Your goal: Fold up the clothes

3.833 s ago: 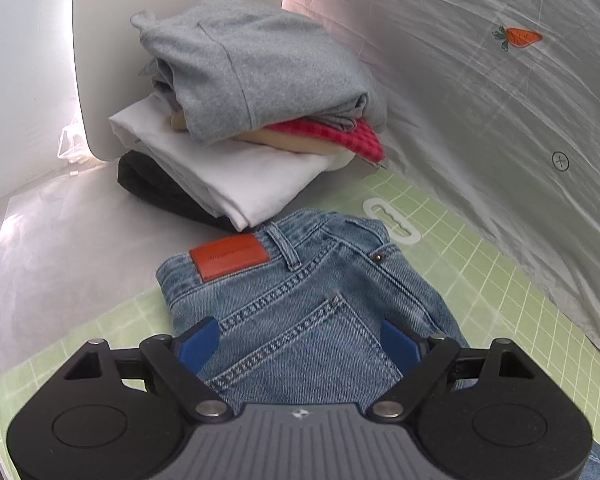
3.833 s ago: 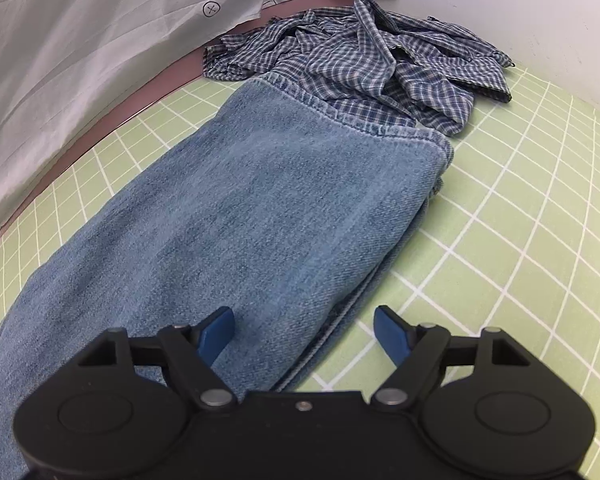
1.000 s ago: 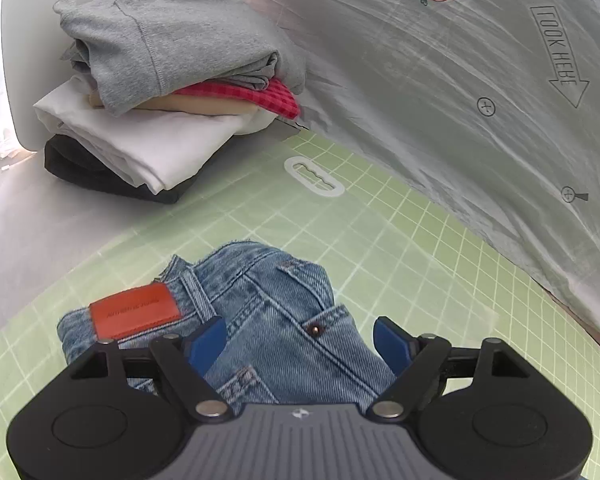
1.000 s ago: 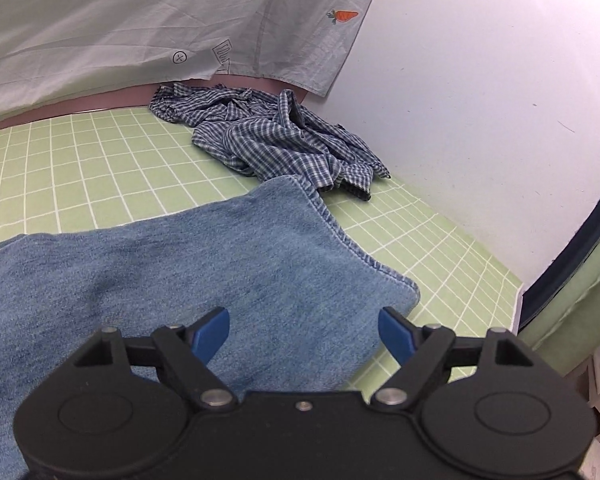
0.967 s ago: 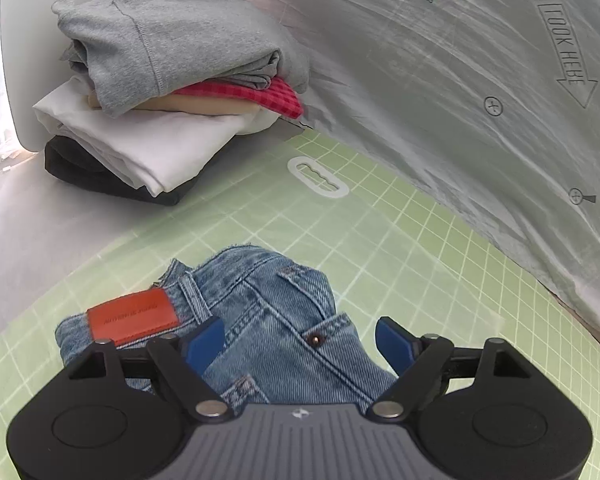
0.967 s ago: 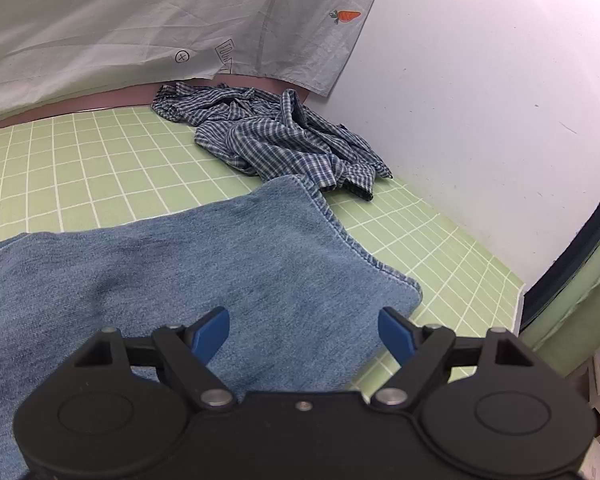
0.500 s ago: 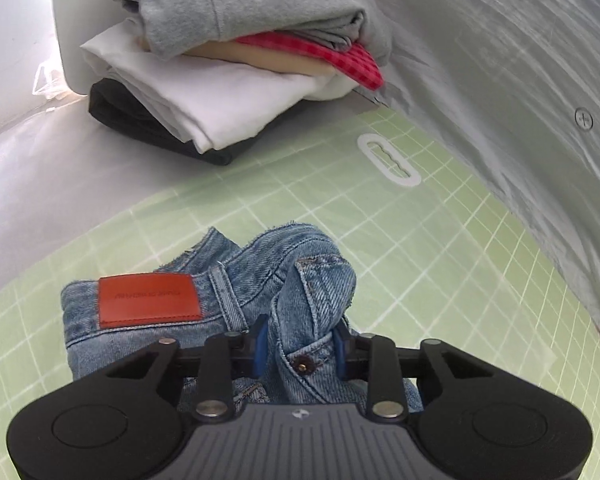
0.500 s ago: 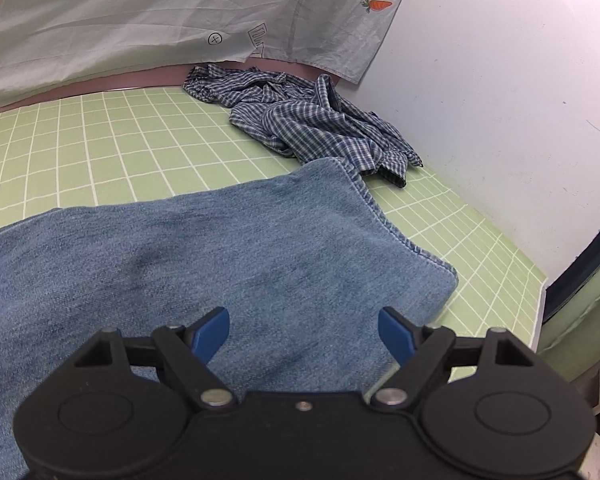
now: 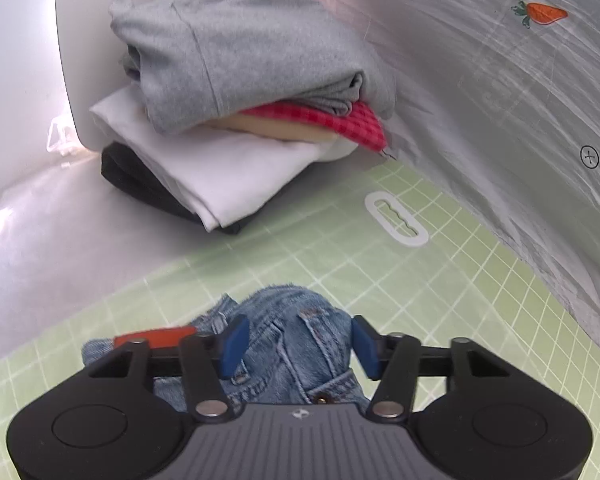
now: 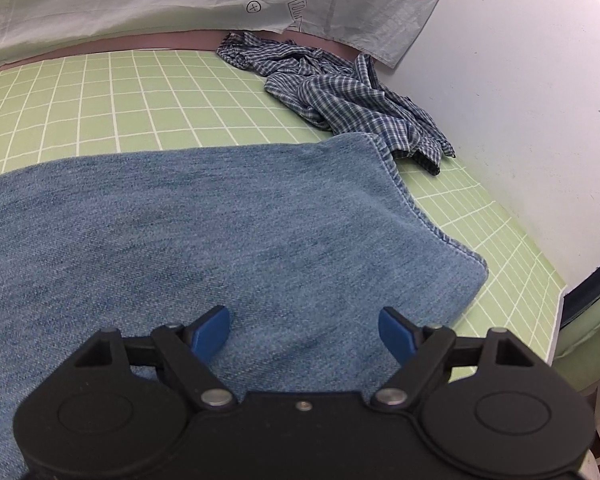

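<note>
Jeans hem beside plaid shirt (mat edge near).

Left hand-held gripper just reopened; right hand-held gripper spread wide.

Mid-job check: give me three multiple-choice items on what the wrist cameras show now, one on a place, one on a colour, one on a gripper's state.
1. Where does the checked shirt lie?
A. On top of the folded stack
B. Crumpled on the green mat beyond the hem of the jeans
C. Between the right gripper's fingers

2. What colour is the topmost garment of the folded stack?
A. Grey
B. Black
C. Yellow

3. How do the left gripper's jaws stand?
A. Shut on the red patch
B. Shut on nothing
C. Apart, the waistband bunched between them, unpressed

Answers: 1 B, it lies rumpled by the wall past the hem. 2 A, grey fabric caps the pile. 3 C, both blue pads stand clear of the denim.
</note>
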`<state>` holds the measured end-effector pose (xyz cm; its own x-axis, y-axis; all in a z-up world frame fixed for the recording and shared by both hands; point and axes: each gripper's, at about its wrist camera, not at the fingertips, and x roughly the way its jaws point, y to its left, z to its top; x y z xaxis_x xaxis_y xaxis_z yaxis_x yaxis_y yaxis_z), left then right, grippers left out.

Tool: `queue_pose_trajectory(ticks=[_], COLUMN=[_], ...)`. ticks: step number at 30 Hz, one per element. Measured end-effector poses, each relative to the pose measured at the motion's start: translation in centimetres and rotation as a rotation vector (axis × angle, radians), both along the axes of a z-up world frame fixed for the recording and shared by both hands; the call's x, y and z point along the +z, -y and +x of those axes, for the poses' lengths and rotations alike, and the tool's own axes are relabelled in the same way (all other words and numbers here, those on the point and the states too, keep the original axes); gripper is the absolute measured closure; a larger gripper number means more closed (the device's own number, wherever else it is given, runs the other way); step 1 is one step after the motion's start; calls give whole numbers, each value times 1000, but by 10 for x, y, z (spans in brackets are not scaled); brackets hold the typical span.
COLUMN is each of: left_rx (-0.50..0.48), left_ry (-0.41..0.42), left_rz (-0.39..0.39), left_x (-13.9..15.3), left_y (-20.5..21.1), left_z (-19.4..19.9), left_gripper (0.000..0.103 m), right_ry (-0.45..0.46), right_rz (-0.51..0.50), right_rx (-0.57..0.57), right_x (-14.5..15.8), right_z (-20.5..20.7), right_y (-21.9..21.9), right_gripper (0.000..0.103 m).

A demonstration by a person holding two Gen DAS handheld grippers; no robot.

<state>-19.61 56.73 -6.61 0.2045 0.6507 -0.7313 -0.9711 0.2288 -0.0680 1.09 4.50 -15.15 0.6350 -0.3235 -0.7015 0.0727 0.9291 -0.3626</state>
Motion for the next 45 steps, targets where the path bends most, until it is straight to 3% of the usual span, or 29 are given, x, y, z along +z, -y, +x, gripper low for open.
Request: queue_pose_trajectory(ticks=[2, 8, 12, 17, 20, 23, 24, 26, 28, 31, 34, 39, 42, 44, 45], left_rx=[-48, -157, -201, -196, -176, -176, -179, -184, -190, -193, -181, -168, -189, -192, -191], left_ry=[-12, -21, -48, -138, -114, -109, -105, -94, -83, -50, 1, 105, 29, 11, -2], left_rz=[9, -116, -134, -103, -125, -127, -126, -127, -129, -132, -140, -144, -141, -129, -108], left_x=[3, -12, -24, -37, -42, -42, -42, -41, -41, -36, -24, -10, -16, -15, -12], left_y=[5, 25, 37, 38, 34, 33, 34, 35, 36, 38, 37, 23, 13, 14, 17], left_z=[-2, 0, 11, 19, 14, 12, 12, 11, 10, 6, 1, 13, 36, 38, 36], left_gripper=[20, 20, 20, 20, 24, 27, 29, 34, 46, 60, 70, 71, 60, 55, 46], right_ry=[-3, 22, 56, 56, 19, -38, -58, -94, -99, -72, -23, 54, 85, 63, 70], right_rz=[16, 54, 194, 392, 494, 531, 522, 512, 524, 530, 549, 520, 485, 442, 434], right_rx=[-12, 34, 73, 84, 77, 48, 42, 39, 60, 76, 80, 120, 90, 86, 75], right_x=[1, 9, 21, 34, 34, 23, 19, 12, 8, 14, 30, 55, 50, 47, 49], right_z=[0, 4, 25, 59, 76, 87, 89, 91, 87, 81, 76, 85, 100, 111, 112], right_y=[2, -11, -23, -42, -54, -64, -67, -72, -72, -70, -65, -67, -69, -69, -67], right_gripper=[20, 21, 21, 21, 21, 23, 28, 49, 83, 99, 101, 101, 100, 82, 61])
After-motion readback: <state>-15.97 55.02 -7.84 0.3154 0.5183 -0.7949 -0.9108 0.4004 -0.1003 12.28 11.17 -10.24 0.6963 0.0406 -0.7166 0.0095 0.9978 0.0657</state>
